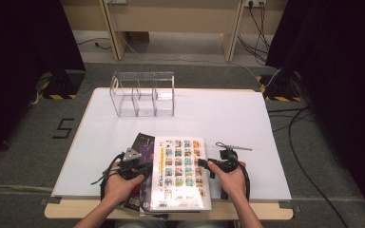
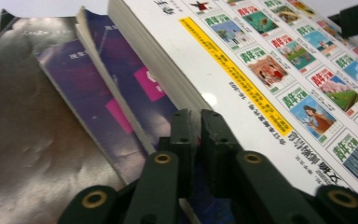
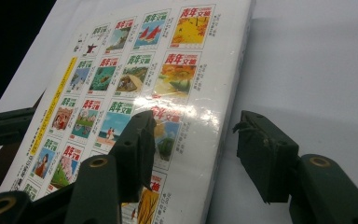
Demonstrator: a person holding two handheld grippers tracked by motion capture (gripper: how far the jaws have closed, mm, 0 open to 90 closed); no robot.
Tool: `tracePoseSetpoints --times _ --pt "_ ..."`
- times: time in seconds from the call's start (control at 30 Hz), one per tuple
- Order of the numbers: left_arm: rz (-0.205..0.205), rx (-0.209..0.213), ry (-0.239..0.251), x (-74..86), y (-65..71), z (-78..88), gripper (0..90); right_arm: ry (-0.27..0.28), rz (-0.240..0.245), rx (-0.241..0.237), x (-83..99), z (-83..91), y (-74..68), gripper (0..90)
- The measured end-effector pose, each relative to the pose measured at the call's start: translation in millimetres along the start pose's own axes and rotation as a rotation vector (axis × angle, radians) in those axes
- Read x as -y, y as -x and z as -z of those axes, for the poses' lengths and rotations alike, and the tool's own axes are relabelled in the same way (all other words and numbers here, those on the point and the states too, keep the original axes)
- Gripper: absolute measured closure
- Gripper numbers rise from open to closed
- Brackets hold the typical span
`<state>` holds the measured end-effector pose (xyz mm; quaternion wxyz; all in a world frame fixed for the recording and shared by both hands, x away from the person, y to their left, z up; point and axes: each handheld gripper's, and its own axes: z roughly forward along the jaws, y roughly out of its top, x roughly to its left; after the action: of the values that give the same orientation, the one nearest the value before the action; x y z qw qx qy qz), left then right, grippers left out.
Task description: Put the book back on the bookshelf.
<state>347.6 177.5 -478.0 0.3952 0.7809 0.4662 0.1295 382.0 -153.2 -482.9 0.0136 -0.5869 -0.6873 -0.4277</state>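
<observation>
Two black-jawed grippers flank a thick white-covered book printed with rows of small colour pictures; the left gripper pinches its left edge, jaws almost together; the right gripper stands wide — the book's right edge between its pads, unpressed.

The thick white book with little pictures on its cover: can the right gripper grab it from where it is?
Probably yes: the right gripper has its open jaws astride the thick white book's near edge, nothing between.

Hidden and cut-off parts
The lower books are largely covered by the top book; its small print cannot be read.
</observation>
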Motion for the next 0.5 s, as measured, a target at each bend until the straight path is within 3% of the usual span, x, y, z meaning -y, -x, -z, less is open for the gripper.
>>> tracePoseSetpoints --times 0.3,0.37,0.5 --pt "-0.023 -0.011 -0.020 -4.4 4.3 -3.9 87.4 -0.026 -0.019 -0.013 -3.9 -2.0 4.5 44.5" --pt "-0.030 -0.014 -0.025 -6.5 6.5 -6.4 87.7 -0.044 -0.045 -0.041 -4.9 -4.7 6.2 42.2" --pt "-0.036 -0.017 -0.031 -7.7 7.7 -7.4 87.7 -0.053 -0.071 -0.050 -5.2 -6.8 7.0 39.2"
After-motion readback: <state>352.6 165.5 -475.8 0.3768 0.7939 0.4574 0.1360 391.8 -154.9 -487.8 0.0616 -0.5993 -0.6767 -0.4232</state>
